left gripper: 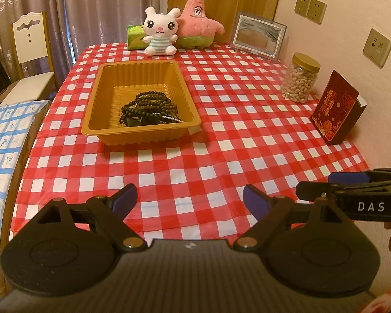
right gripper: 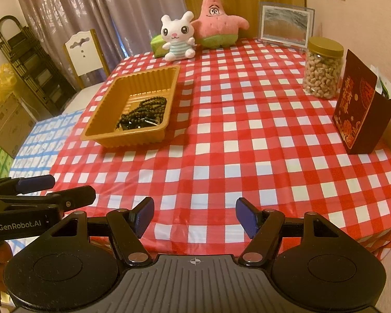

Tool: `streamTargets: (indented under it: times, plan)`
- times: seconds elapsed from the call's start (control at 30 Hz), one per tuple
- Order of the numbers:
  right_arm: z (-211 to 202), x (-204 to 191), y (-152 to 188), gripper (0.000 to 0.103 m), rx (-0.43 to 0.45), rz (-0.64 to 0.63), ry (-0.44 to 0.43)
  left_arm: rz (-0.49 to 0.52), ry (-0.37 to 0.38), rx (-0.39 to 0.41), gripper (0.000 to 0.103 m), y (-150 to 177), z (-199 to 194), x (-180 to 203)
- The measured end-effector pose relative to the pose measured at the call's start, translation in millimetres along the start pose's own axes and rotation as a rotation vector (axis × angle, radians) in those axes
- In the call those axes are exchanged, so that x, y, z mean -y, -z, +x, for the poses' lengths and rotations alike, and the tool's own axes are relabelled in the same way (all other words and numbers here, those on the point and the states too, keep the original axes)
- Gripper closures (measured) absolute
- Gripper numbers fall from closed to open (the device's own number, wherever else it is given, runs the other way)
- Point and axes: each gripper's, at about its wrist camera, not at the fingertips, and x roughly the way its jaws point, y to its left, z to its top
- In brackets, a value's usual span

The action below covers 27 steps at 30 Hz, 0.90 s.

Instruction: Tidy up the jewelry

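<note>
Chair (left gripper: 30, 49) and a blue-checked cloth (left gripper: 2, 156) sit far left of the tray (left gripper: 140, 130), off the table edge. We take the tray as our landmark: a tan, ribbed plastic tray resting on the red-and-white checked tablecloth (left gripper: 221, 156), left of the table's middle. Dark beads (left gripper: 150, 107) lie coiled inside the tray, bunched toward its near right corner, with a few small dark pieces we cannot make out tucked beside them.

Behind the tray, at the far edge, we see a green pack (left gripper: 134, 36), a white bunny (left gripper: 160, 31) and a pink star plush (left gripper: 199, 20) just beside one another. Right of the tray and further back stands a picture frame (left gripper: 258, 35); well right of the tray come a jar (left gripper: 299, 78) of nuts and a dark red box (left gripper: 335, 109), both against the wall.

Nearer to us than the tray, our left gripper (left gripper: 189, 202) hangs over bare cloth, its blue pads wide apart with nothing between them. Our right gripper (right gripper: 194, 215) hovers further right, also spread wide and empty. Each shows at the edge of the other's view.
</note>
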Motion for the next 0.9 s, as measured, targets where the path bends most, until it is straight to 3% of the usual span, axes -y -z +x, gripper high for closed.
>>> streamTargets:
  times: [0.9]
  plan:
    - [0.6,2.4,0.3,0.034,-0.002,-0.008,-0.008,-0.001,0.0,0.005,0.016,-3.0,1.7,5.0]
